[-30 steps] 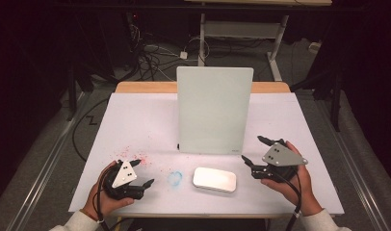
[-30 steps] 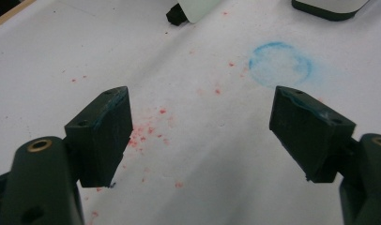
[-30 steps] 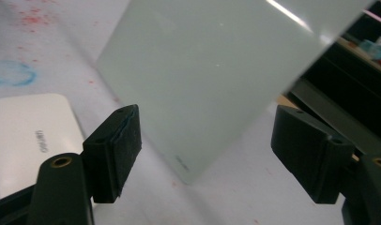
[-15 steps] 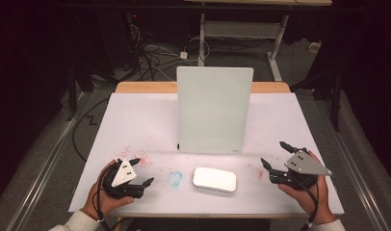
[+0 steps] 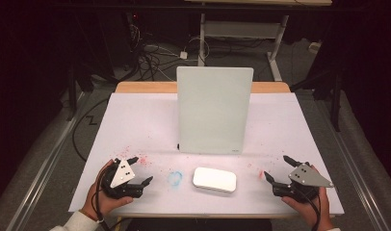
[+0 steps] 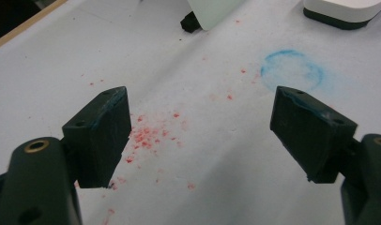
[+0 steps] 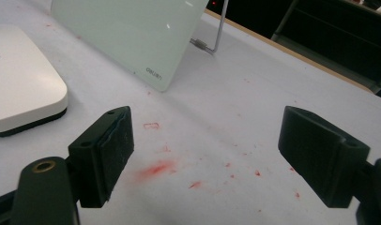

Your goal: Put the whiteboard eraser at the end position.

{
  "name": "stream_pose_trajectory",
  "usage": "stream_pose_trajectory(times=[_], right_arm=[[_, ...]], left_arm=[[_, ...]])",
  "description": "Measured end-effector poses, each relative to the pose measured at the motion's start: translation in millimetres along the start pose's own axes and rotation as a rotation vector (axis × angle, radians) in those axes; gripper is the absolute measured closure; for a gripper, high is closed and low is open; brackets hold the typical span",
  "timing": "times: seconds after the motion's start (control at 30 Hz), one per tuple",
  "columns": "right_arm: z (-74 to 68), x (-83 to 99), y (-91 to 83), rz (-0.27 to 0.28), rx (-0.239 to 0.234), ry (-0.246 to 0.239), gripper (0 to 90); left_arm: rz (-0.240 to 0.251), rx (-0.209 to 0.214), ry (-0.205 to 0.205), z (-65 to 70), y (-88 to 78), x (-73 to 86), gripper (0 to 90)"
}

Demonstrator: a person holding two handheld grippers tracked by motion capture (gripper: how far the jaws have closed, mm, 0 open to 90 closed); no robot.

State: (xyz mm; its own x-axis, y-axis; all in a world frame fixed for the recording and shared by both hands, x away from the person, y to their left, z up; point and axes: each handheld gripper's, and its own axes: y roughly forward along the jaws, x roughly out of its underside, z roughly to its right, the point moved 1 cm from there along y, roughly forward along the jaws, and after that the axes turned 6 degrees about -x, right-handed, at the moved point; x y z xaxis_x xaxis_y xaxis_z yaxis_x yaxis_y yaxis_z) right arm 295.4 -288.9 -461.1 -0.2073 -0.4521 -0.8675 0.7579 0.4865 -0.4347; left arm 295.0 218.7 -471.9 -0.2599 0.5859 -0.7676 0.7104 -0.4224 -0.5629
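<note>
A pale green board (image 5: 214,109) stands upright on a wire stand at the middle of the white table (image 5: 136,120); its lower edge shows in the right gripper view (image 7: 127,37). In front of it lies a flat white box with a dark base (image 5: 214,179), also seen as a white box (image 7: 19,93) and a box corner (image 6: 341,11). My left gripper (image 5: 141,170) rests open at the front left, nothing between its pads (image 6: 102,133). At the front right my right gripper (image 5: 279,168) is open and holds nothing, its pads (image 7: 109,152) wide apart.
A blue chalk ring (image 5: 175,177) marks the table left of the box, seen again as a blue ring (image 6: 292,70). Red specks (image 6: 148,136) and a red smear (image 7: 156,169) dot the surface. Cables (image 5: 155,53) and a metal frame (image 5: 241,29) lie on the floor beyond.
My right gripper has drawn back to the right and toward the table's front edge, away from the white box. The left gripper has stayed where it was.
</note>
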Motion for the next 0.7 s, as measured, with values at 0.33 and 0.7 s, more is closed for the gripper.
stream_pose_trajectory(times=[0.33,0.7], right_arm=[[-6.9,-7.4,-2.0,0.012,0.010,-0.013,17.5],[-6.3,-6.8,-3.2,0.015,0.016,-0.017,17.6]], left_arm=[[0.004,0.003,-0.010,0.4,-3.5,1.3,19.3],[0.002,0.004,-0.002,1.2,-1.7,0.1,19.2]])
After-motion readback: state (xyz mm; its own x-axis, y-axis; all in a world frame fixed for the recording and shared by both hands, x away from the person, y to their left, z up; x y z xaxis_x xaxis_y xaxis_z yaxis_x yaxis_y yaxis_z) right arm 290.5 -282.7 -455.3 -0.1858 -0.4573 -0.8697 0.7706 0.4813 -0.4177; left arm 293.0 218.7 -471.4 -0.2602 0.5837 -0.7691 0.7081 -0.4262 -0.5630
